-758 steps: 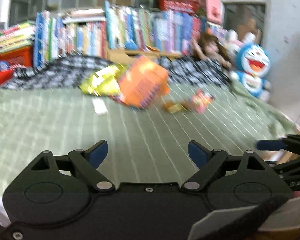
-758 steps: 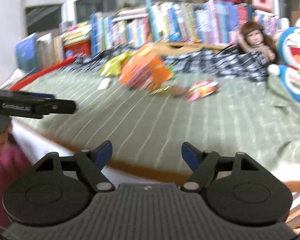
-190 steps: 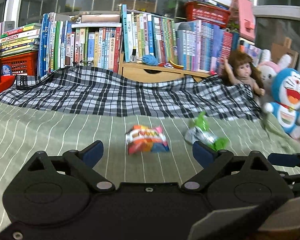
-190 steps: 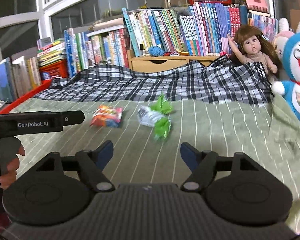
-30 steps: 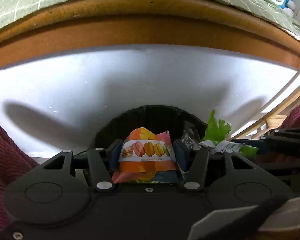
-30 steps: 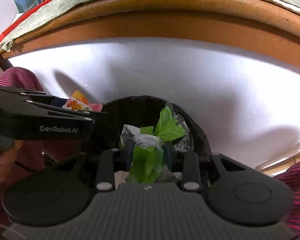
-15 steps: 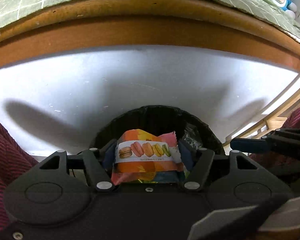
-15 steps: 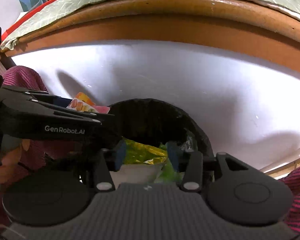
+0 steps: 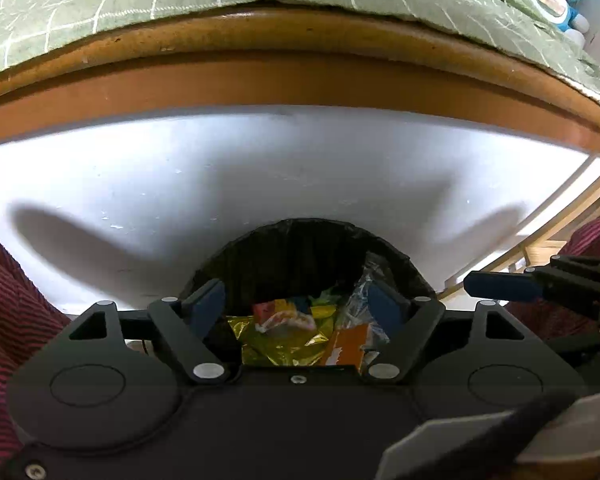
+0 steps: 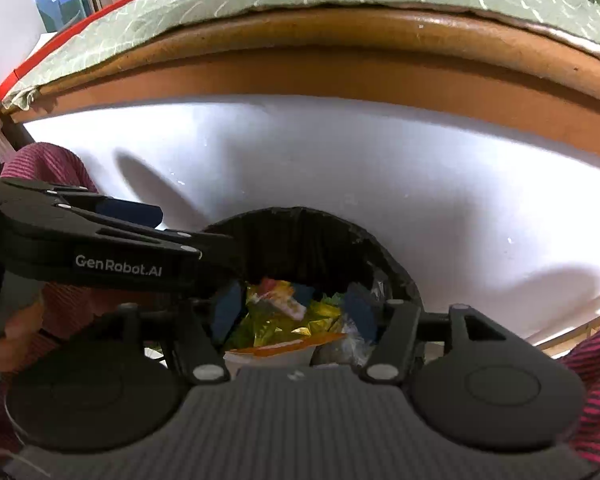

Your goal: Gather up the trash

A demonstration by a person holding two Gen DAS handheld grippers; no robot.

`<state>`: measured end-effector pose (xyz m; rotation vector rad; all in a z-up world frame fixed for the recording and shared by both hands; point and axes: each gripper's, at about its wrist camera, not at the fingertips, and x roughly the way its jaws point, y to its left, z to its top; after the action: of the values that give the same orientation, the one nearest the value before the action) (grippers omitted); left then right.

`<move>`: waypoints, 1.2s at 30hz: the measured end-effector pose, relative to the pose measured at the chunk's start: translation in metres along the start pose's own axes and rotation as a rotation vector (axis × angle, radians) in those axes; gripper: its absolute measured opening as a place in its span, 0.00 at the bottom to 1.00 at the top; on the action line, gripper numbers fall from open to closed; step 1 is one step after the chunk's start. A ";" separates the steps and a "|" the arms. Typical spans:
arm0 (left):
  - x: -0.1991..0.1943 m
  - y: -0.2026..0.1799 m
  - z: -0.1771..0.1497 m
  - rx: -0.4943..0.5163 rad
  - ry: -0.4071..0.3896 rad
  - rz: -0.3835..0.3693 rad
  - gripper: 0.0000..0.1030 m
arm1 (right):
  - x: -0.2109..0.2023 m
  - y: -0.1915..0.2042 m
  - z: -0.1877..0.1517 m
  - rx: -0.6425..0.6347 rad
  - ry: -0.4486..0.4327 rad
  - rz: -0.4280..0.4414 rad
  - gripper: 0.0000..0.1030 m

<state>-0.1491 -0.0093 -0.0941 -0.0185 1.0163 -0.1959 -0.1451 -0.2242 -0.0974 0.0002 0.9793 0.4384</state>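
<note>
Both grippers, earlier over the bed, now point down into the black-lined bin (image 9: pixel 312 240) below the bed's front edge. A second ago the left gripper (image 9: pixel 296 308) pinched the macaron packet (image 9: pixel 284 318) and the right gripper (image 10: pixel 288 312) pinched the green wrapper (image 10: pixel 332 300). Their jaws have just been opening, with nothing between them now. Both pieces have dropped among the trash (image 10: pixel 276 320) in the bin, no longer on the bed.

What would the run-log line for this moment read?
left gripper: opening, empty | right gripper: opening, empty | wrappers: in bin | phase: release
</note>
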 end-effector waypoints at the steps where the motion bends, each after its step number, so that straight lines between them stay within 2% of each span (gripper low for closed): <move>1: -0.001 0.000 0.000 -0.002 -0.001 -0.002 0.76 | -0.001 0.000 0.000 0.001 -0.002 -0.002 0.72; 18: -0.002 0.002 -0.001 -0.017 0.005 0.004 0.82 | -0.006 0.000 0.001 0.010 -0.006 -0.012 0.80; 36: 0.001 0.004 -0.002 -0.022 0.017 0.031 0.84 | -0.006 -0.005 0.000 0.024 -0.001 -0.018 0.82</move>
<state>-0.1496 -0.0057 -0.0962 -0.0205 1.0351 -0.1567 -0.1463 -0.2307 -0.0942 0.0135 0.9829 0.4098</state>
